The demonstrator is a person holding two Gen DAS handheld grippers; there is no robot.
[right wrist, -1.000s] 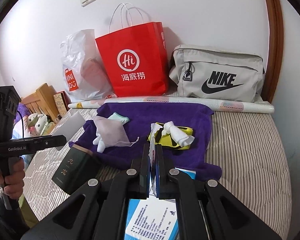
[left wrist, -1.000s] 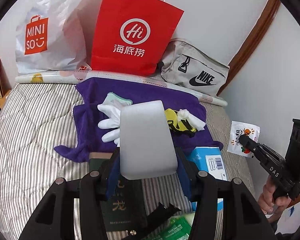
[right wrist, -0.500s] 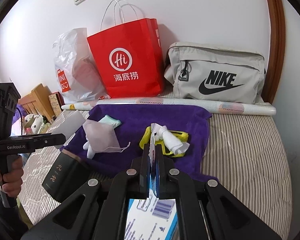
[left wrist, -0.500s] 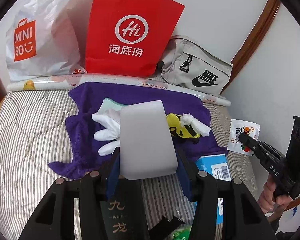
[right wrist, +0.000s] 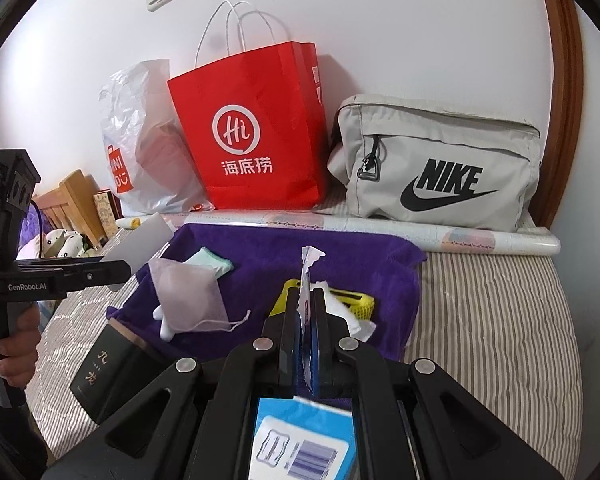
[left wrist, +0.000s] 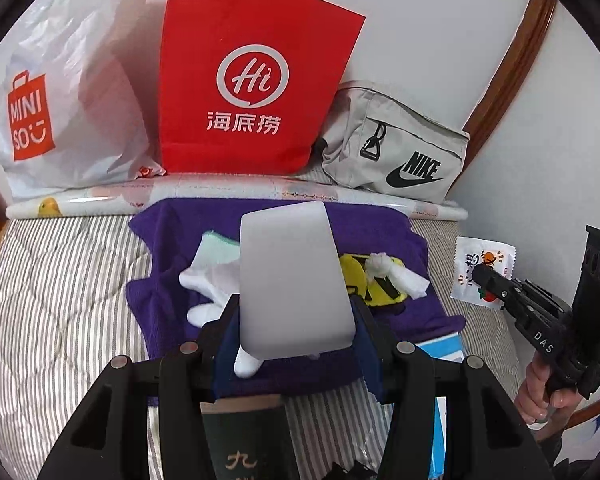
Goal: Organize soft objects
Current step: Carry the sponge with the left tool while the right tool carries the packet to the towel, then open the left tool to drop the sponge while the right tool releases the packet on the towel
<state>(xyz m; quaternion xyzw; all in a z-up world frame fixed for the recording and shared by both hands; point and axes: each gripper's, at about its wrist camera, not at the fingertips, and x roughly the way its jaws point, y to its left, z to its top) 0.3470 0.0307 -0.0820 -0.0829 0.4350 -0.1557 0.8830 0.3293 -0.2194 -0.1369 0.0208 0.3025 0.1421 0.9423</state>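
Purple towel [right wrist: 260,276] lies spread on the striped bed [right wrist: 492,320], and most of the soft things rest on it: a white glove [left wrist: 204,280] under a pale mesh pouch [right wrist: 188,296], a mint-green cloth [right wrist: 212,262] just behind them, and a yellow and black pouch [left wrist: 376,284] with white tissue on top. The left gripper [left wrist: 296,320] has its jaws partly apart and pressed on the sides of a pale grey foam block [left wrist: 292,280], holding it up above the near edge of the towel. The right gripper [right wrist: 306,320] is pinched tight on a small white packet [left wrist: 482,268] printed with an orange picture; the packet stands edge-on between the pads in its own view. A dark green box [right wrist: 104,368] sits at the towel's left near corner, and a blue and white box [right wrist: 304,440] lies below the right gripper. Against the wall stand a white plastic bag [right wrist: 148,140], a red paper bag [right wrist: 252,132] and a grey Nike bag [right wrist: 440,164], with a roll of printed paper [right wrist: 460,236] lying in front of them.
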